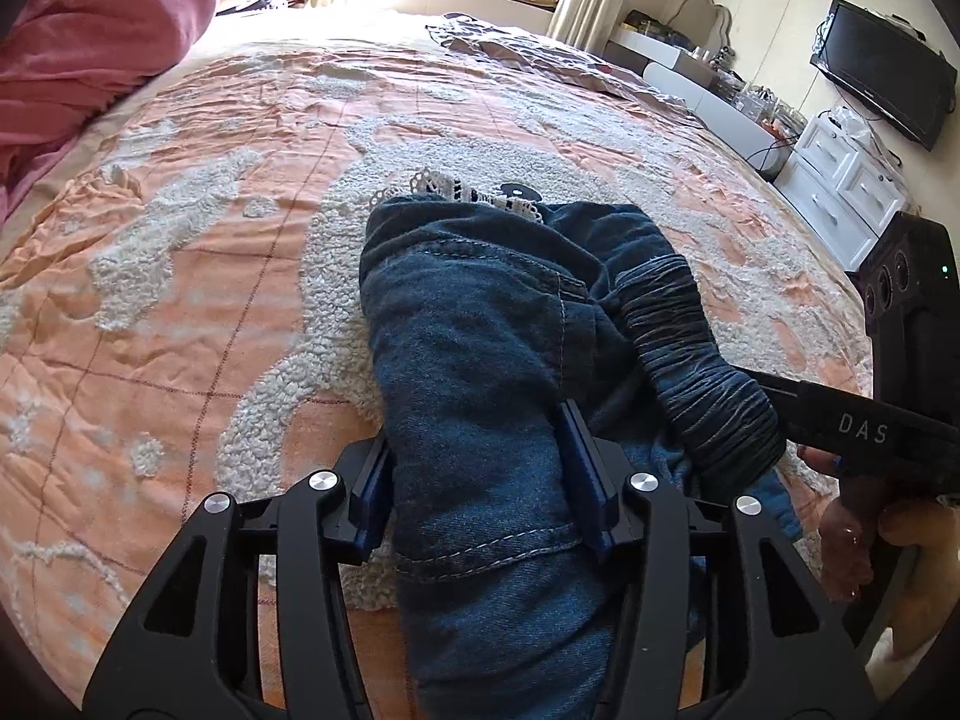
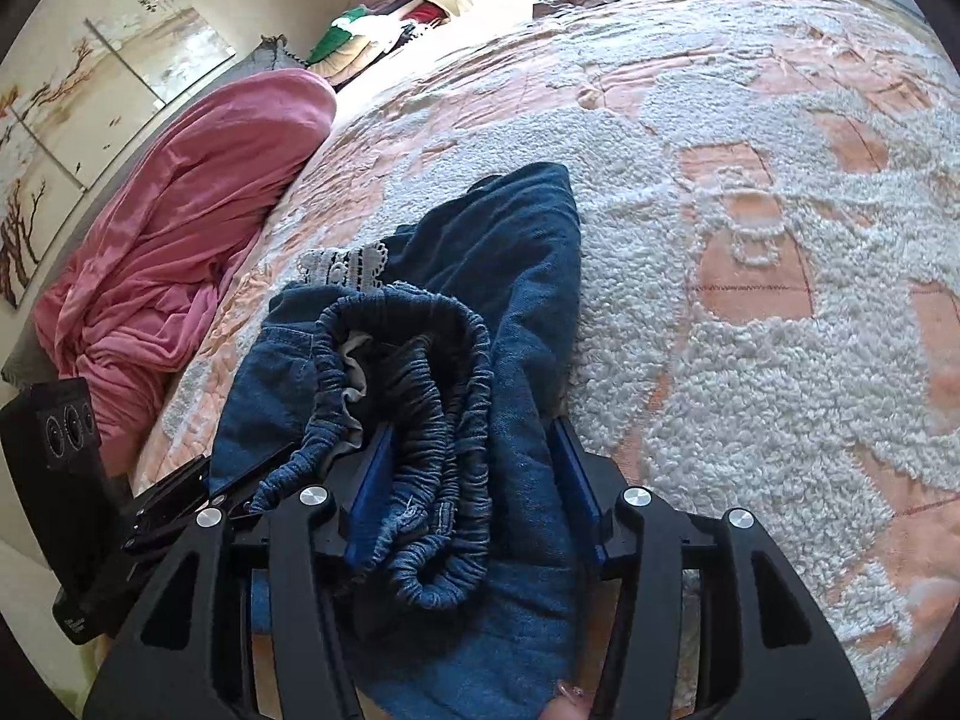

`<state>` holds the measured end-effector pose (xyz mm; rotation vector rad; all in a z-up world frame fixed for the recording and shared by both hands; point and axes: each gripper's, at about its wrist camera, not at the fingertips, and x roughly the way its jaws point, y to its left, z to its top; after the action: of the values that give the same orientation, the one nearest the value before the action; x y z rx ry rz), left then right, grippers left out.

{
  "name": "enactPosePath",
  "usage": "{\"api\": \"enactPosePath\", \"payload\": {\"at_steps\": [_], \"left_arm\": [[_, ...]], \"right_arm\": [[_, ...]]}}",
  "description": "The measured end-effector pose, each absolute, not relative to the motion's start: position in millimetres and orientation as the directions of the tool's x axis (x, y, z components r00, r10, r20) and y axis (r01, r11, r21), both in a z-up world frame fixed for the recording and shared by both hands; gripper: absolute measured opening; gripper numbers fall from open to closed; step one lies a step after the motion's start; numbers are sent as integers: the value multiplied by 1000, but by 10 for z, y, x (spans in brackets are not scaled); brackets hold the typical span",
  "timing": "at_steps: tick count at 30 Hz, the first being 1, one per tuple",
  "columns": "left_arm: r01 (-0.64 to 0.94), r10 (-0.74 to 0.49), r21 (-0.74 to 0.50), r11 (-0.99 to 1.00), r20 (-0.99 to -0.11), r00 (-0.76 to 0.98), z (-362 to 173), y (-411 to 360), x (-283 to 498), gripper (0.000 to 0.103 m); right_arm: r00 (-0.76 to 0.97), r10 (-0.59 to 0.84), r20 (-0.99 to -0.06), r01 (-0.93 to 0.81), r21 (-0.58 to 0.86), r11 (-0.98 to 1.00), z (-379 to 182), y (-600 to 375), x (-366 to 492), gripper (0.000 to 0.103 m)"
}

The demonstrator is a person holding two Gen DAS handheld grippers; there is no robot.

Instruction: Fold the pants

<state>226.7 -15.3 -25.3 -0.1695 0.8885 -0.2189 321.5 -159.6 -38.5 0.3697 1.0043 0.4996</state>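
Observation:
Blue denim pants (image 1: 480,324) lie bunched on the bed, with a white lace trim (image 1: 444,186) at the far end. My left gripper (image 1: 474,450) is shut on a thick fold of the denim. The elastic waistband (image 1: 702,360) runs to the right, where my right gripper's black finger (image 1: 864,426) reaches it. In the right wrist view my right gripper (image 2: 474,456) is shut on the gathered waistband (image 2: 420,396) and denim (image 2: 528,276). The left gripper's body (image 2: 174,498) shows at lower left.
The bed has an orange and white tufted cover (image 1: 198,240). A pink blanket (image 1: 90,42) is heaped at the bed's head (image 2: 180,210). A white dresser (image 1: 840,180) and a television (image 1: 882,78) stand beyond the bed's right edge.

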Motion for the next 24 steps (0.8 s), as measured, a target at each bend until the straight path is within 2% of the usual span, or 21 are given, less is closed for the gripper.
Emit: {"api": "enactPosePath", "payload": {"at_steps": [16, 24], "left_arm": [[107, -251, -238, 965, -732, 633, -136, -96, 2107, 55], [92, -244, -244, 965, -724, 645, -70, -56, 1919, 62]], "right_arm": [[470, 529, -706, -230, 481, 846, -248, -1676, 3038, 67], [494, 505, -708, -227, 456, 861, -199, -1758, 2907, 71]]}}
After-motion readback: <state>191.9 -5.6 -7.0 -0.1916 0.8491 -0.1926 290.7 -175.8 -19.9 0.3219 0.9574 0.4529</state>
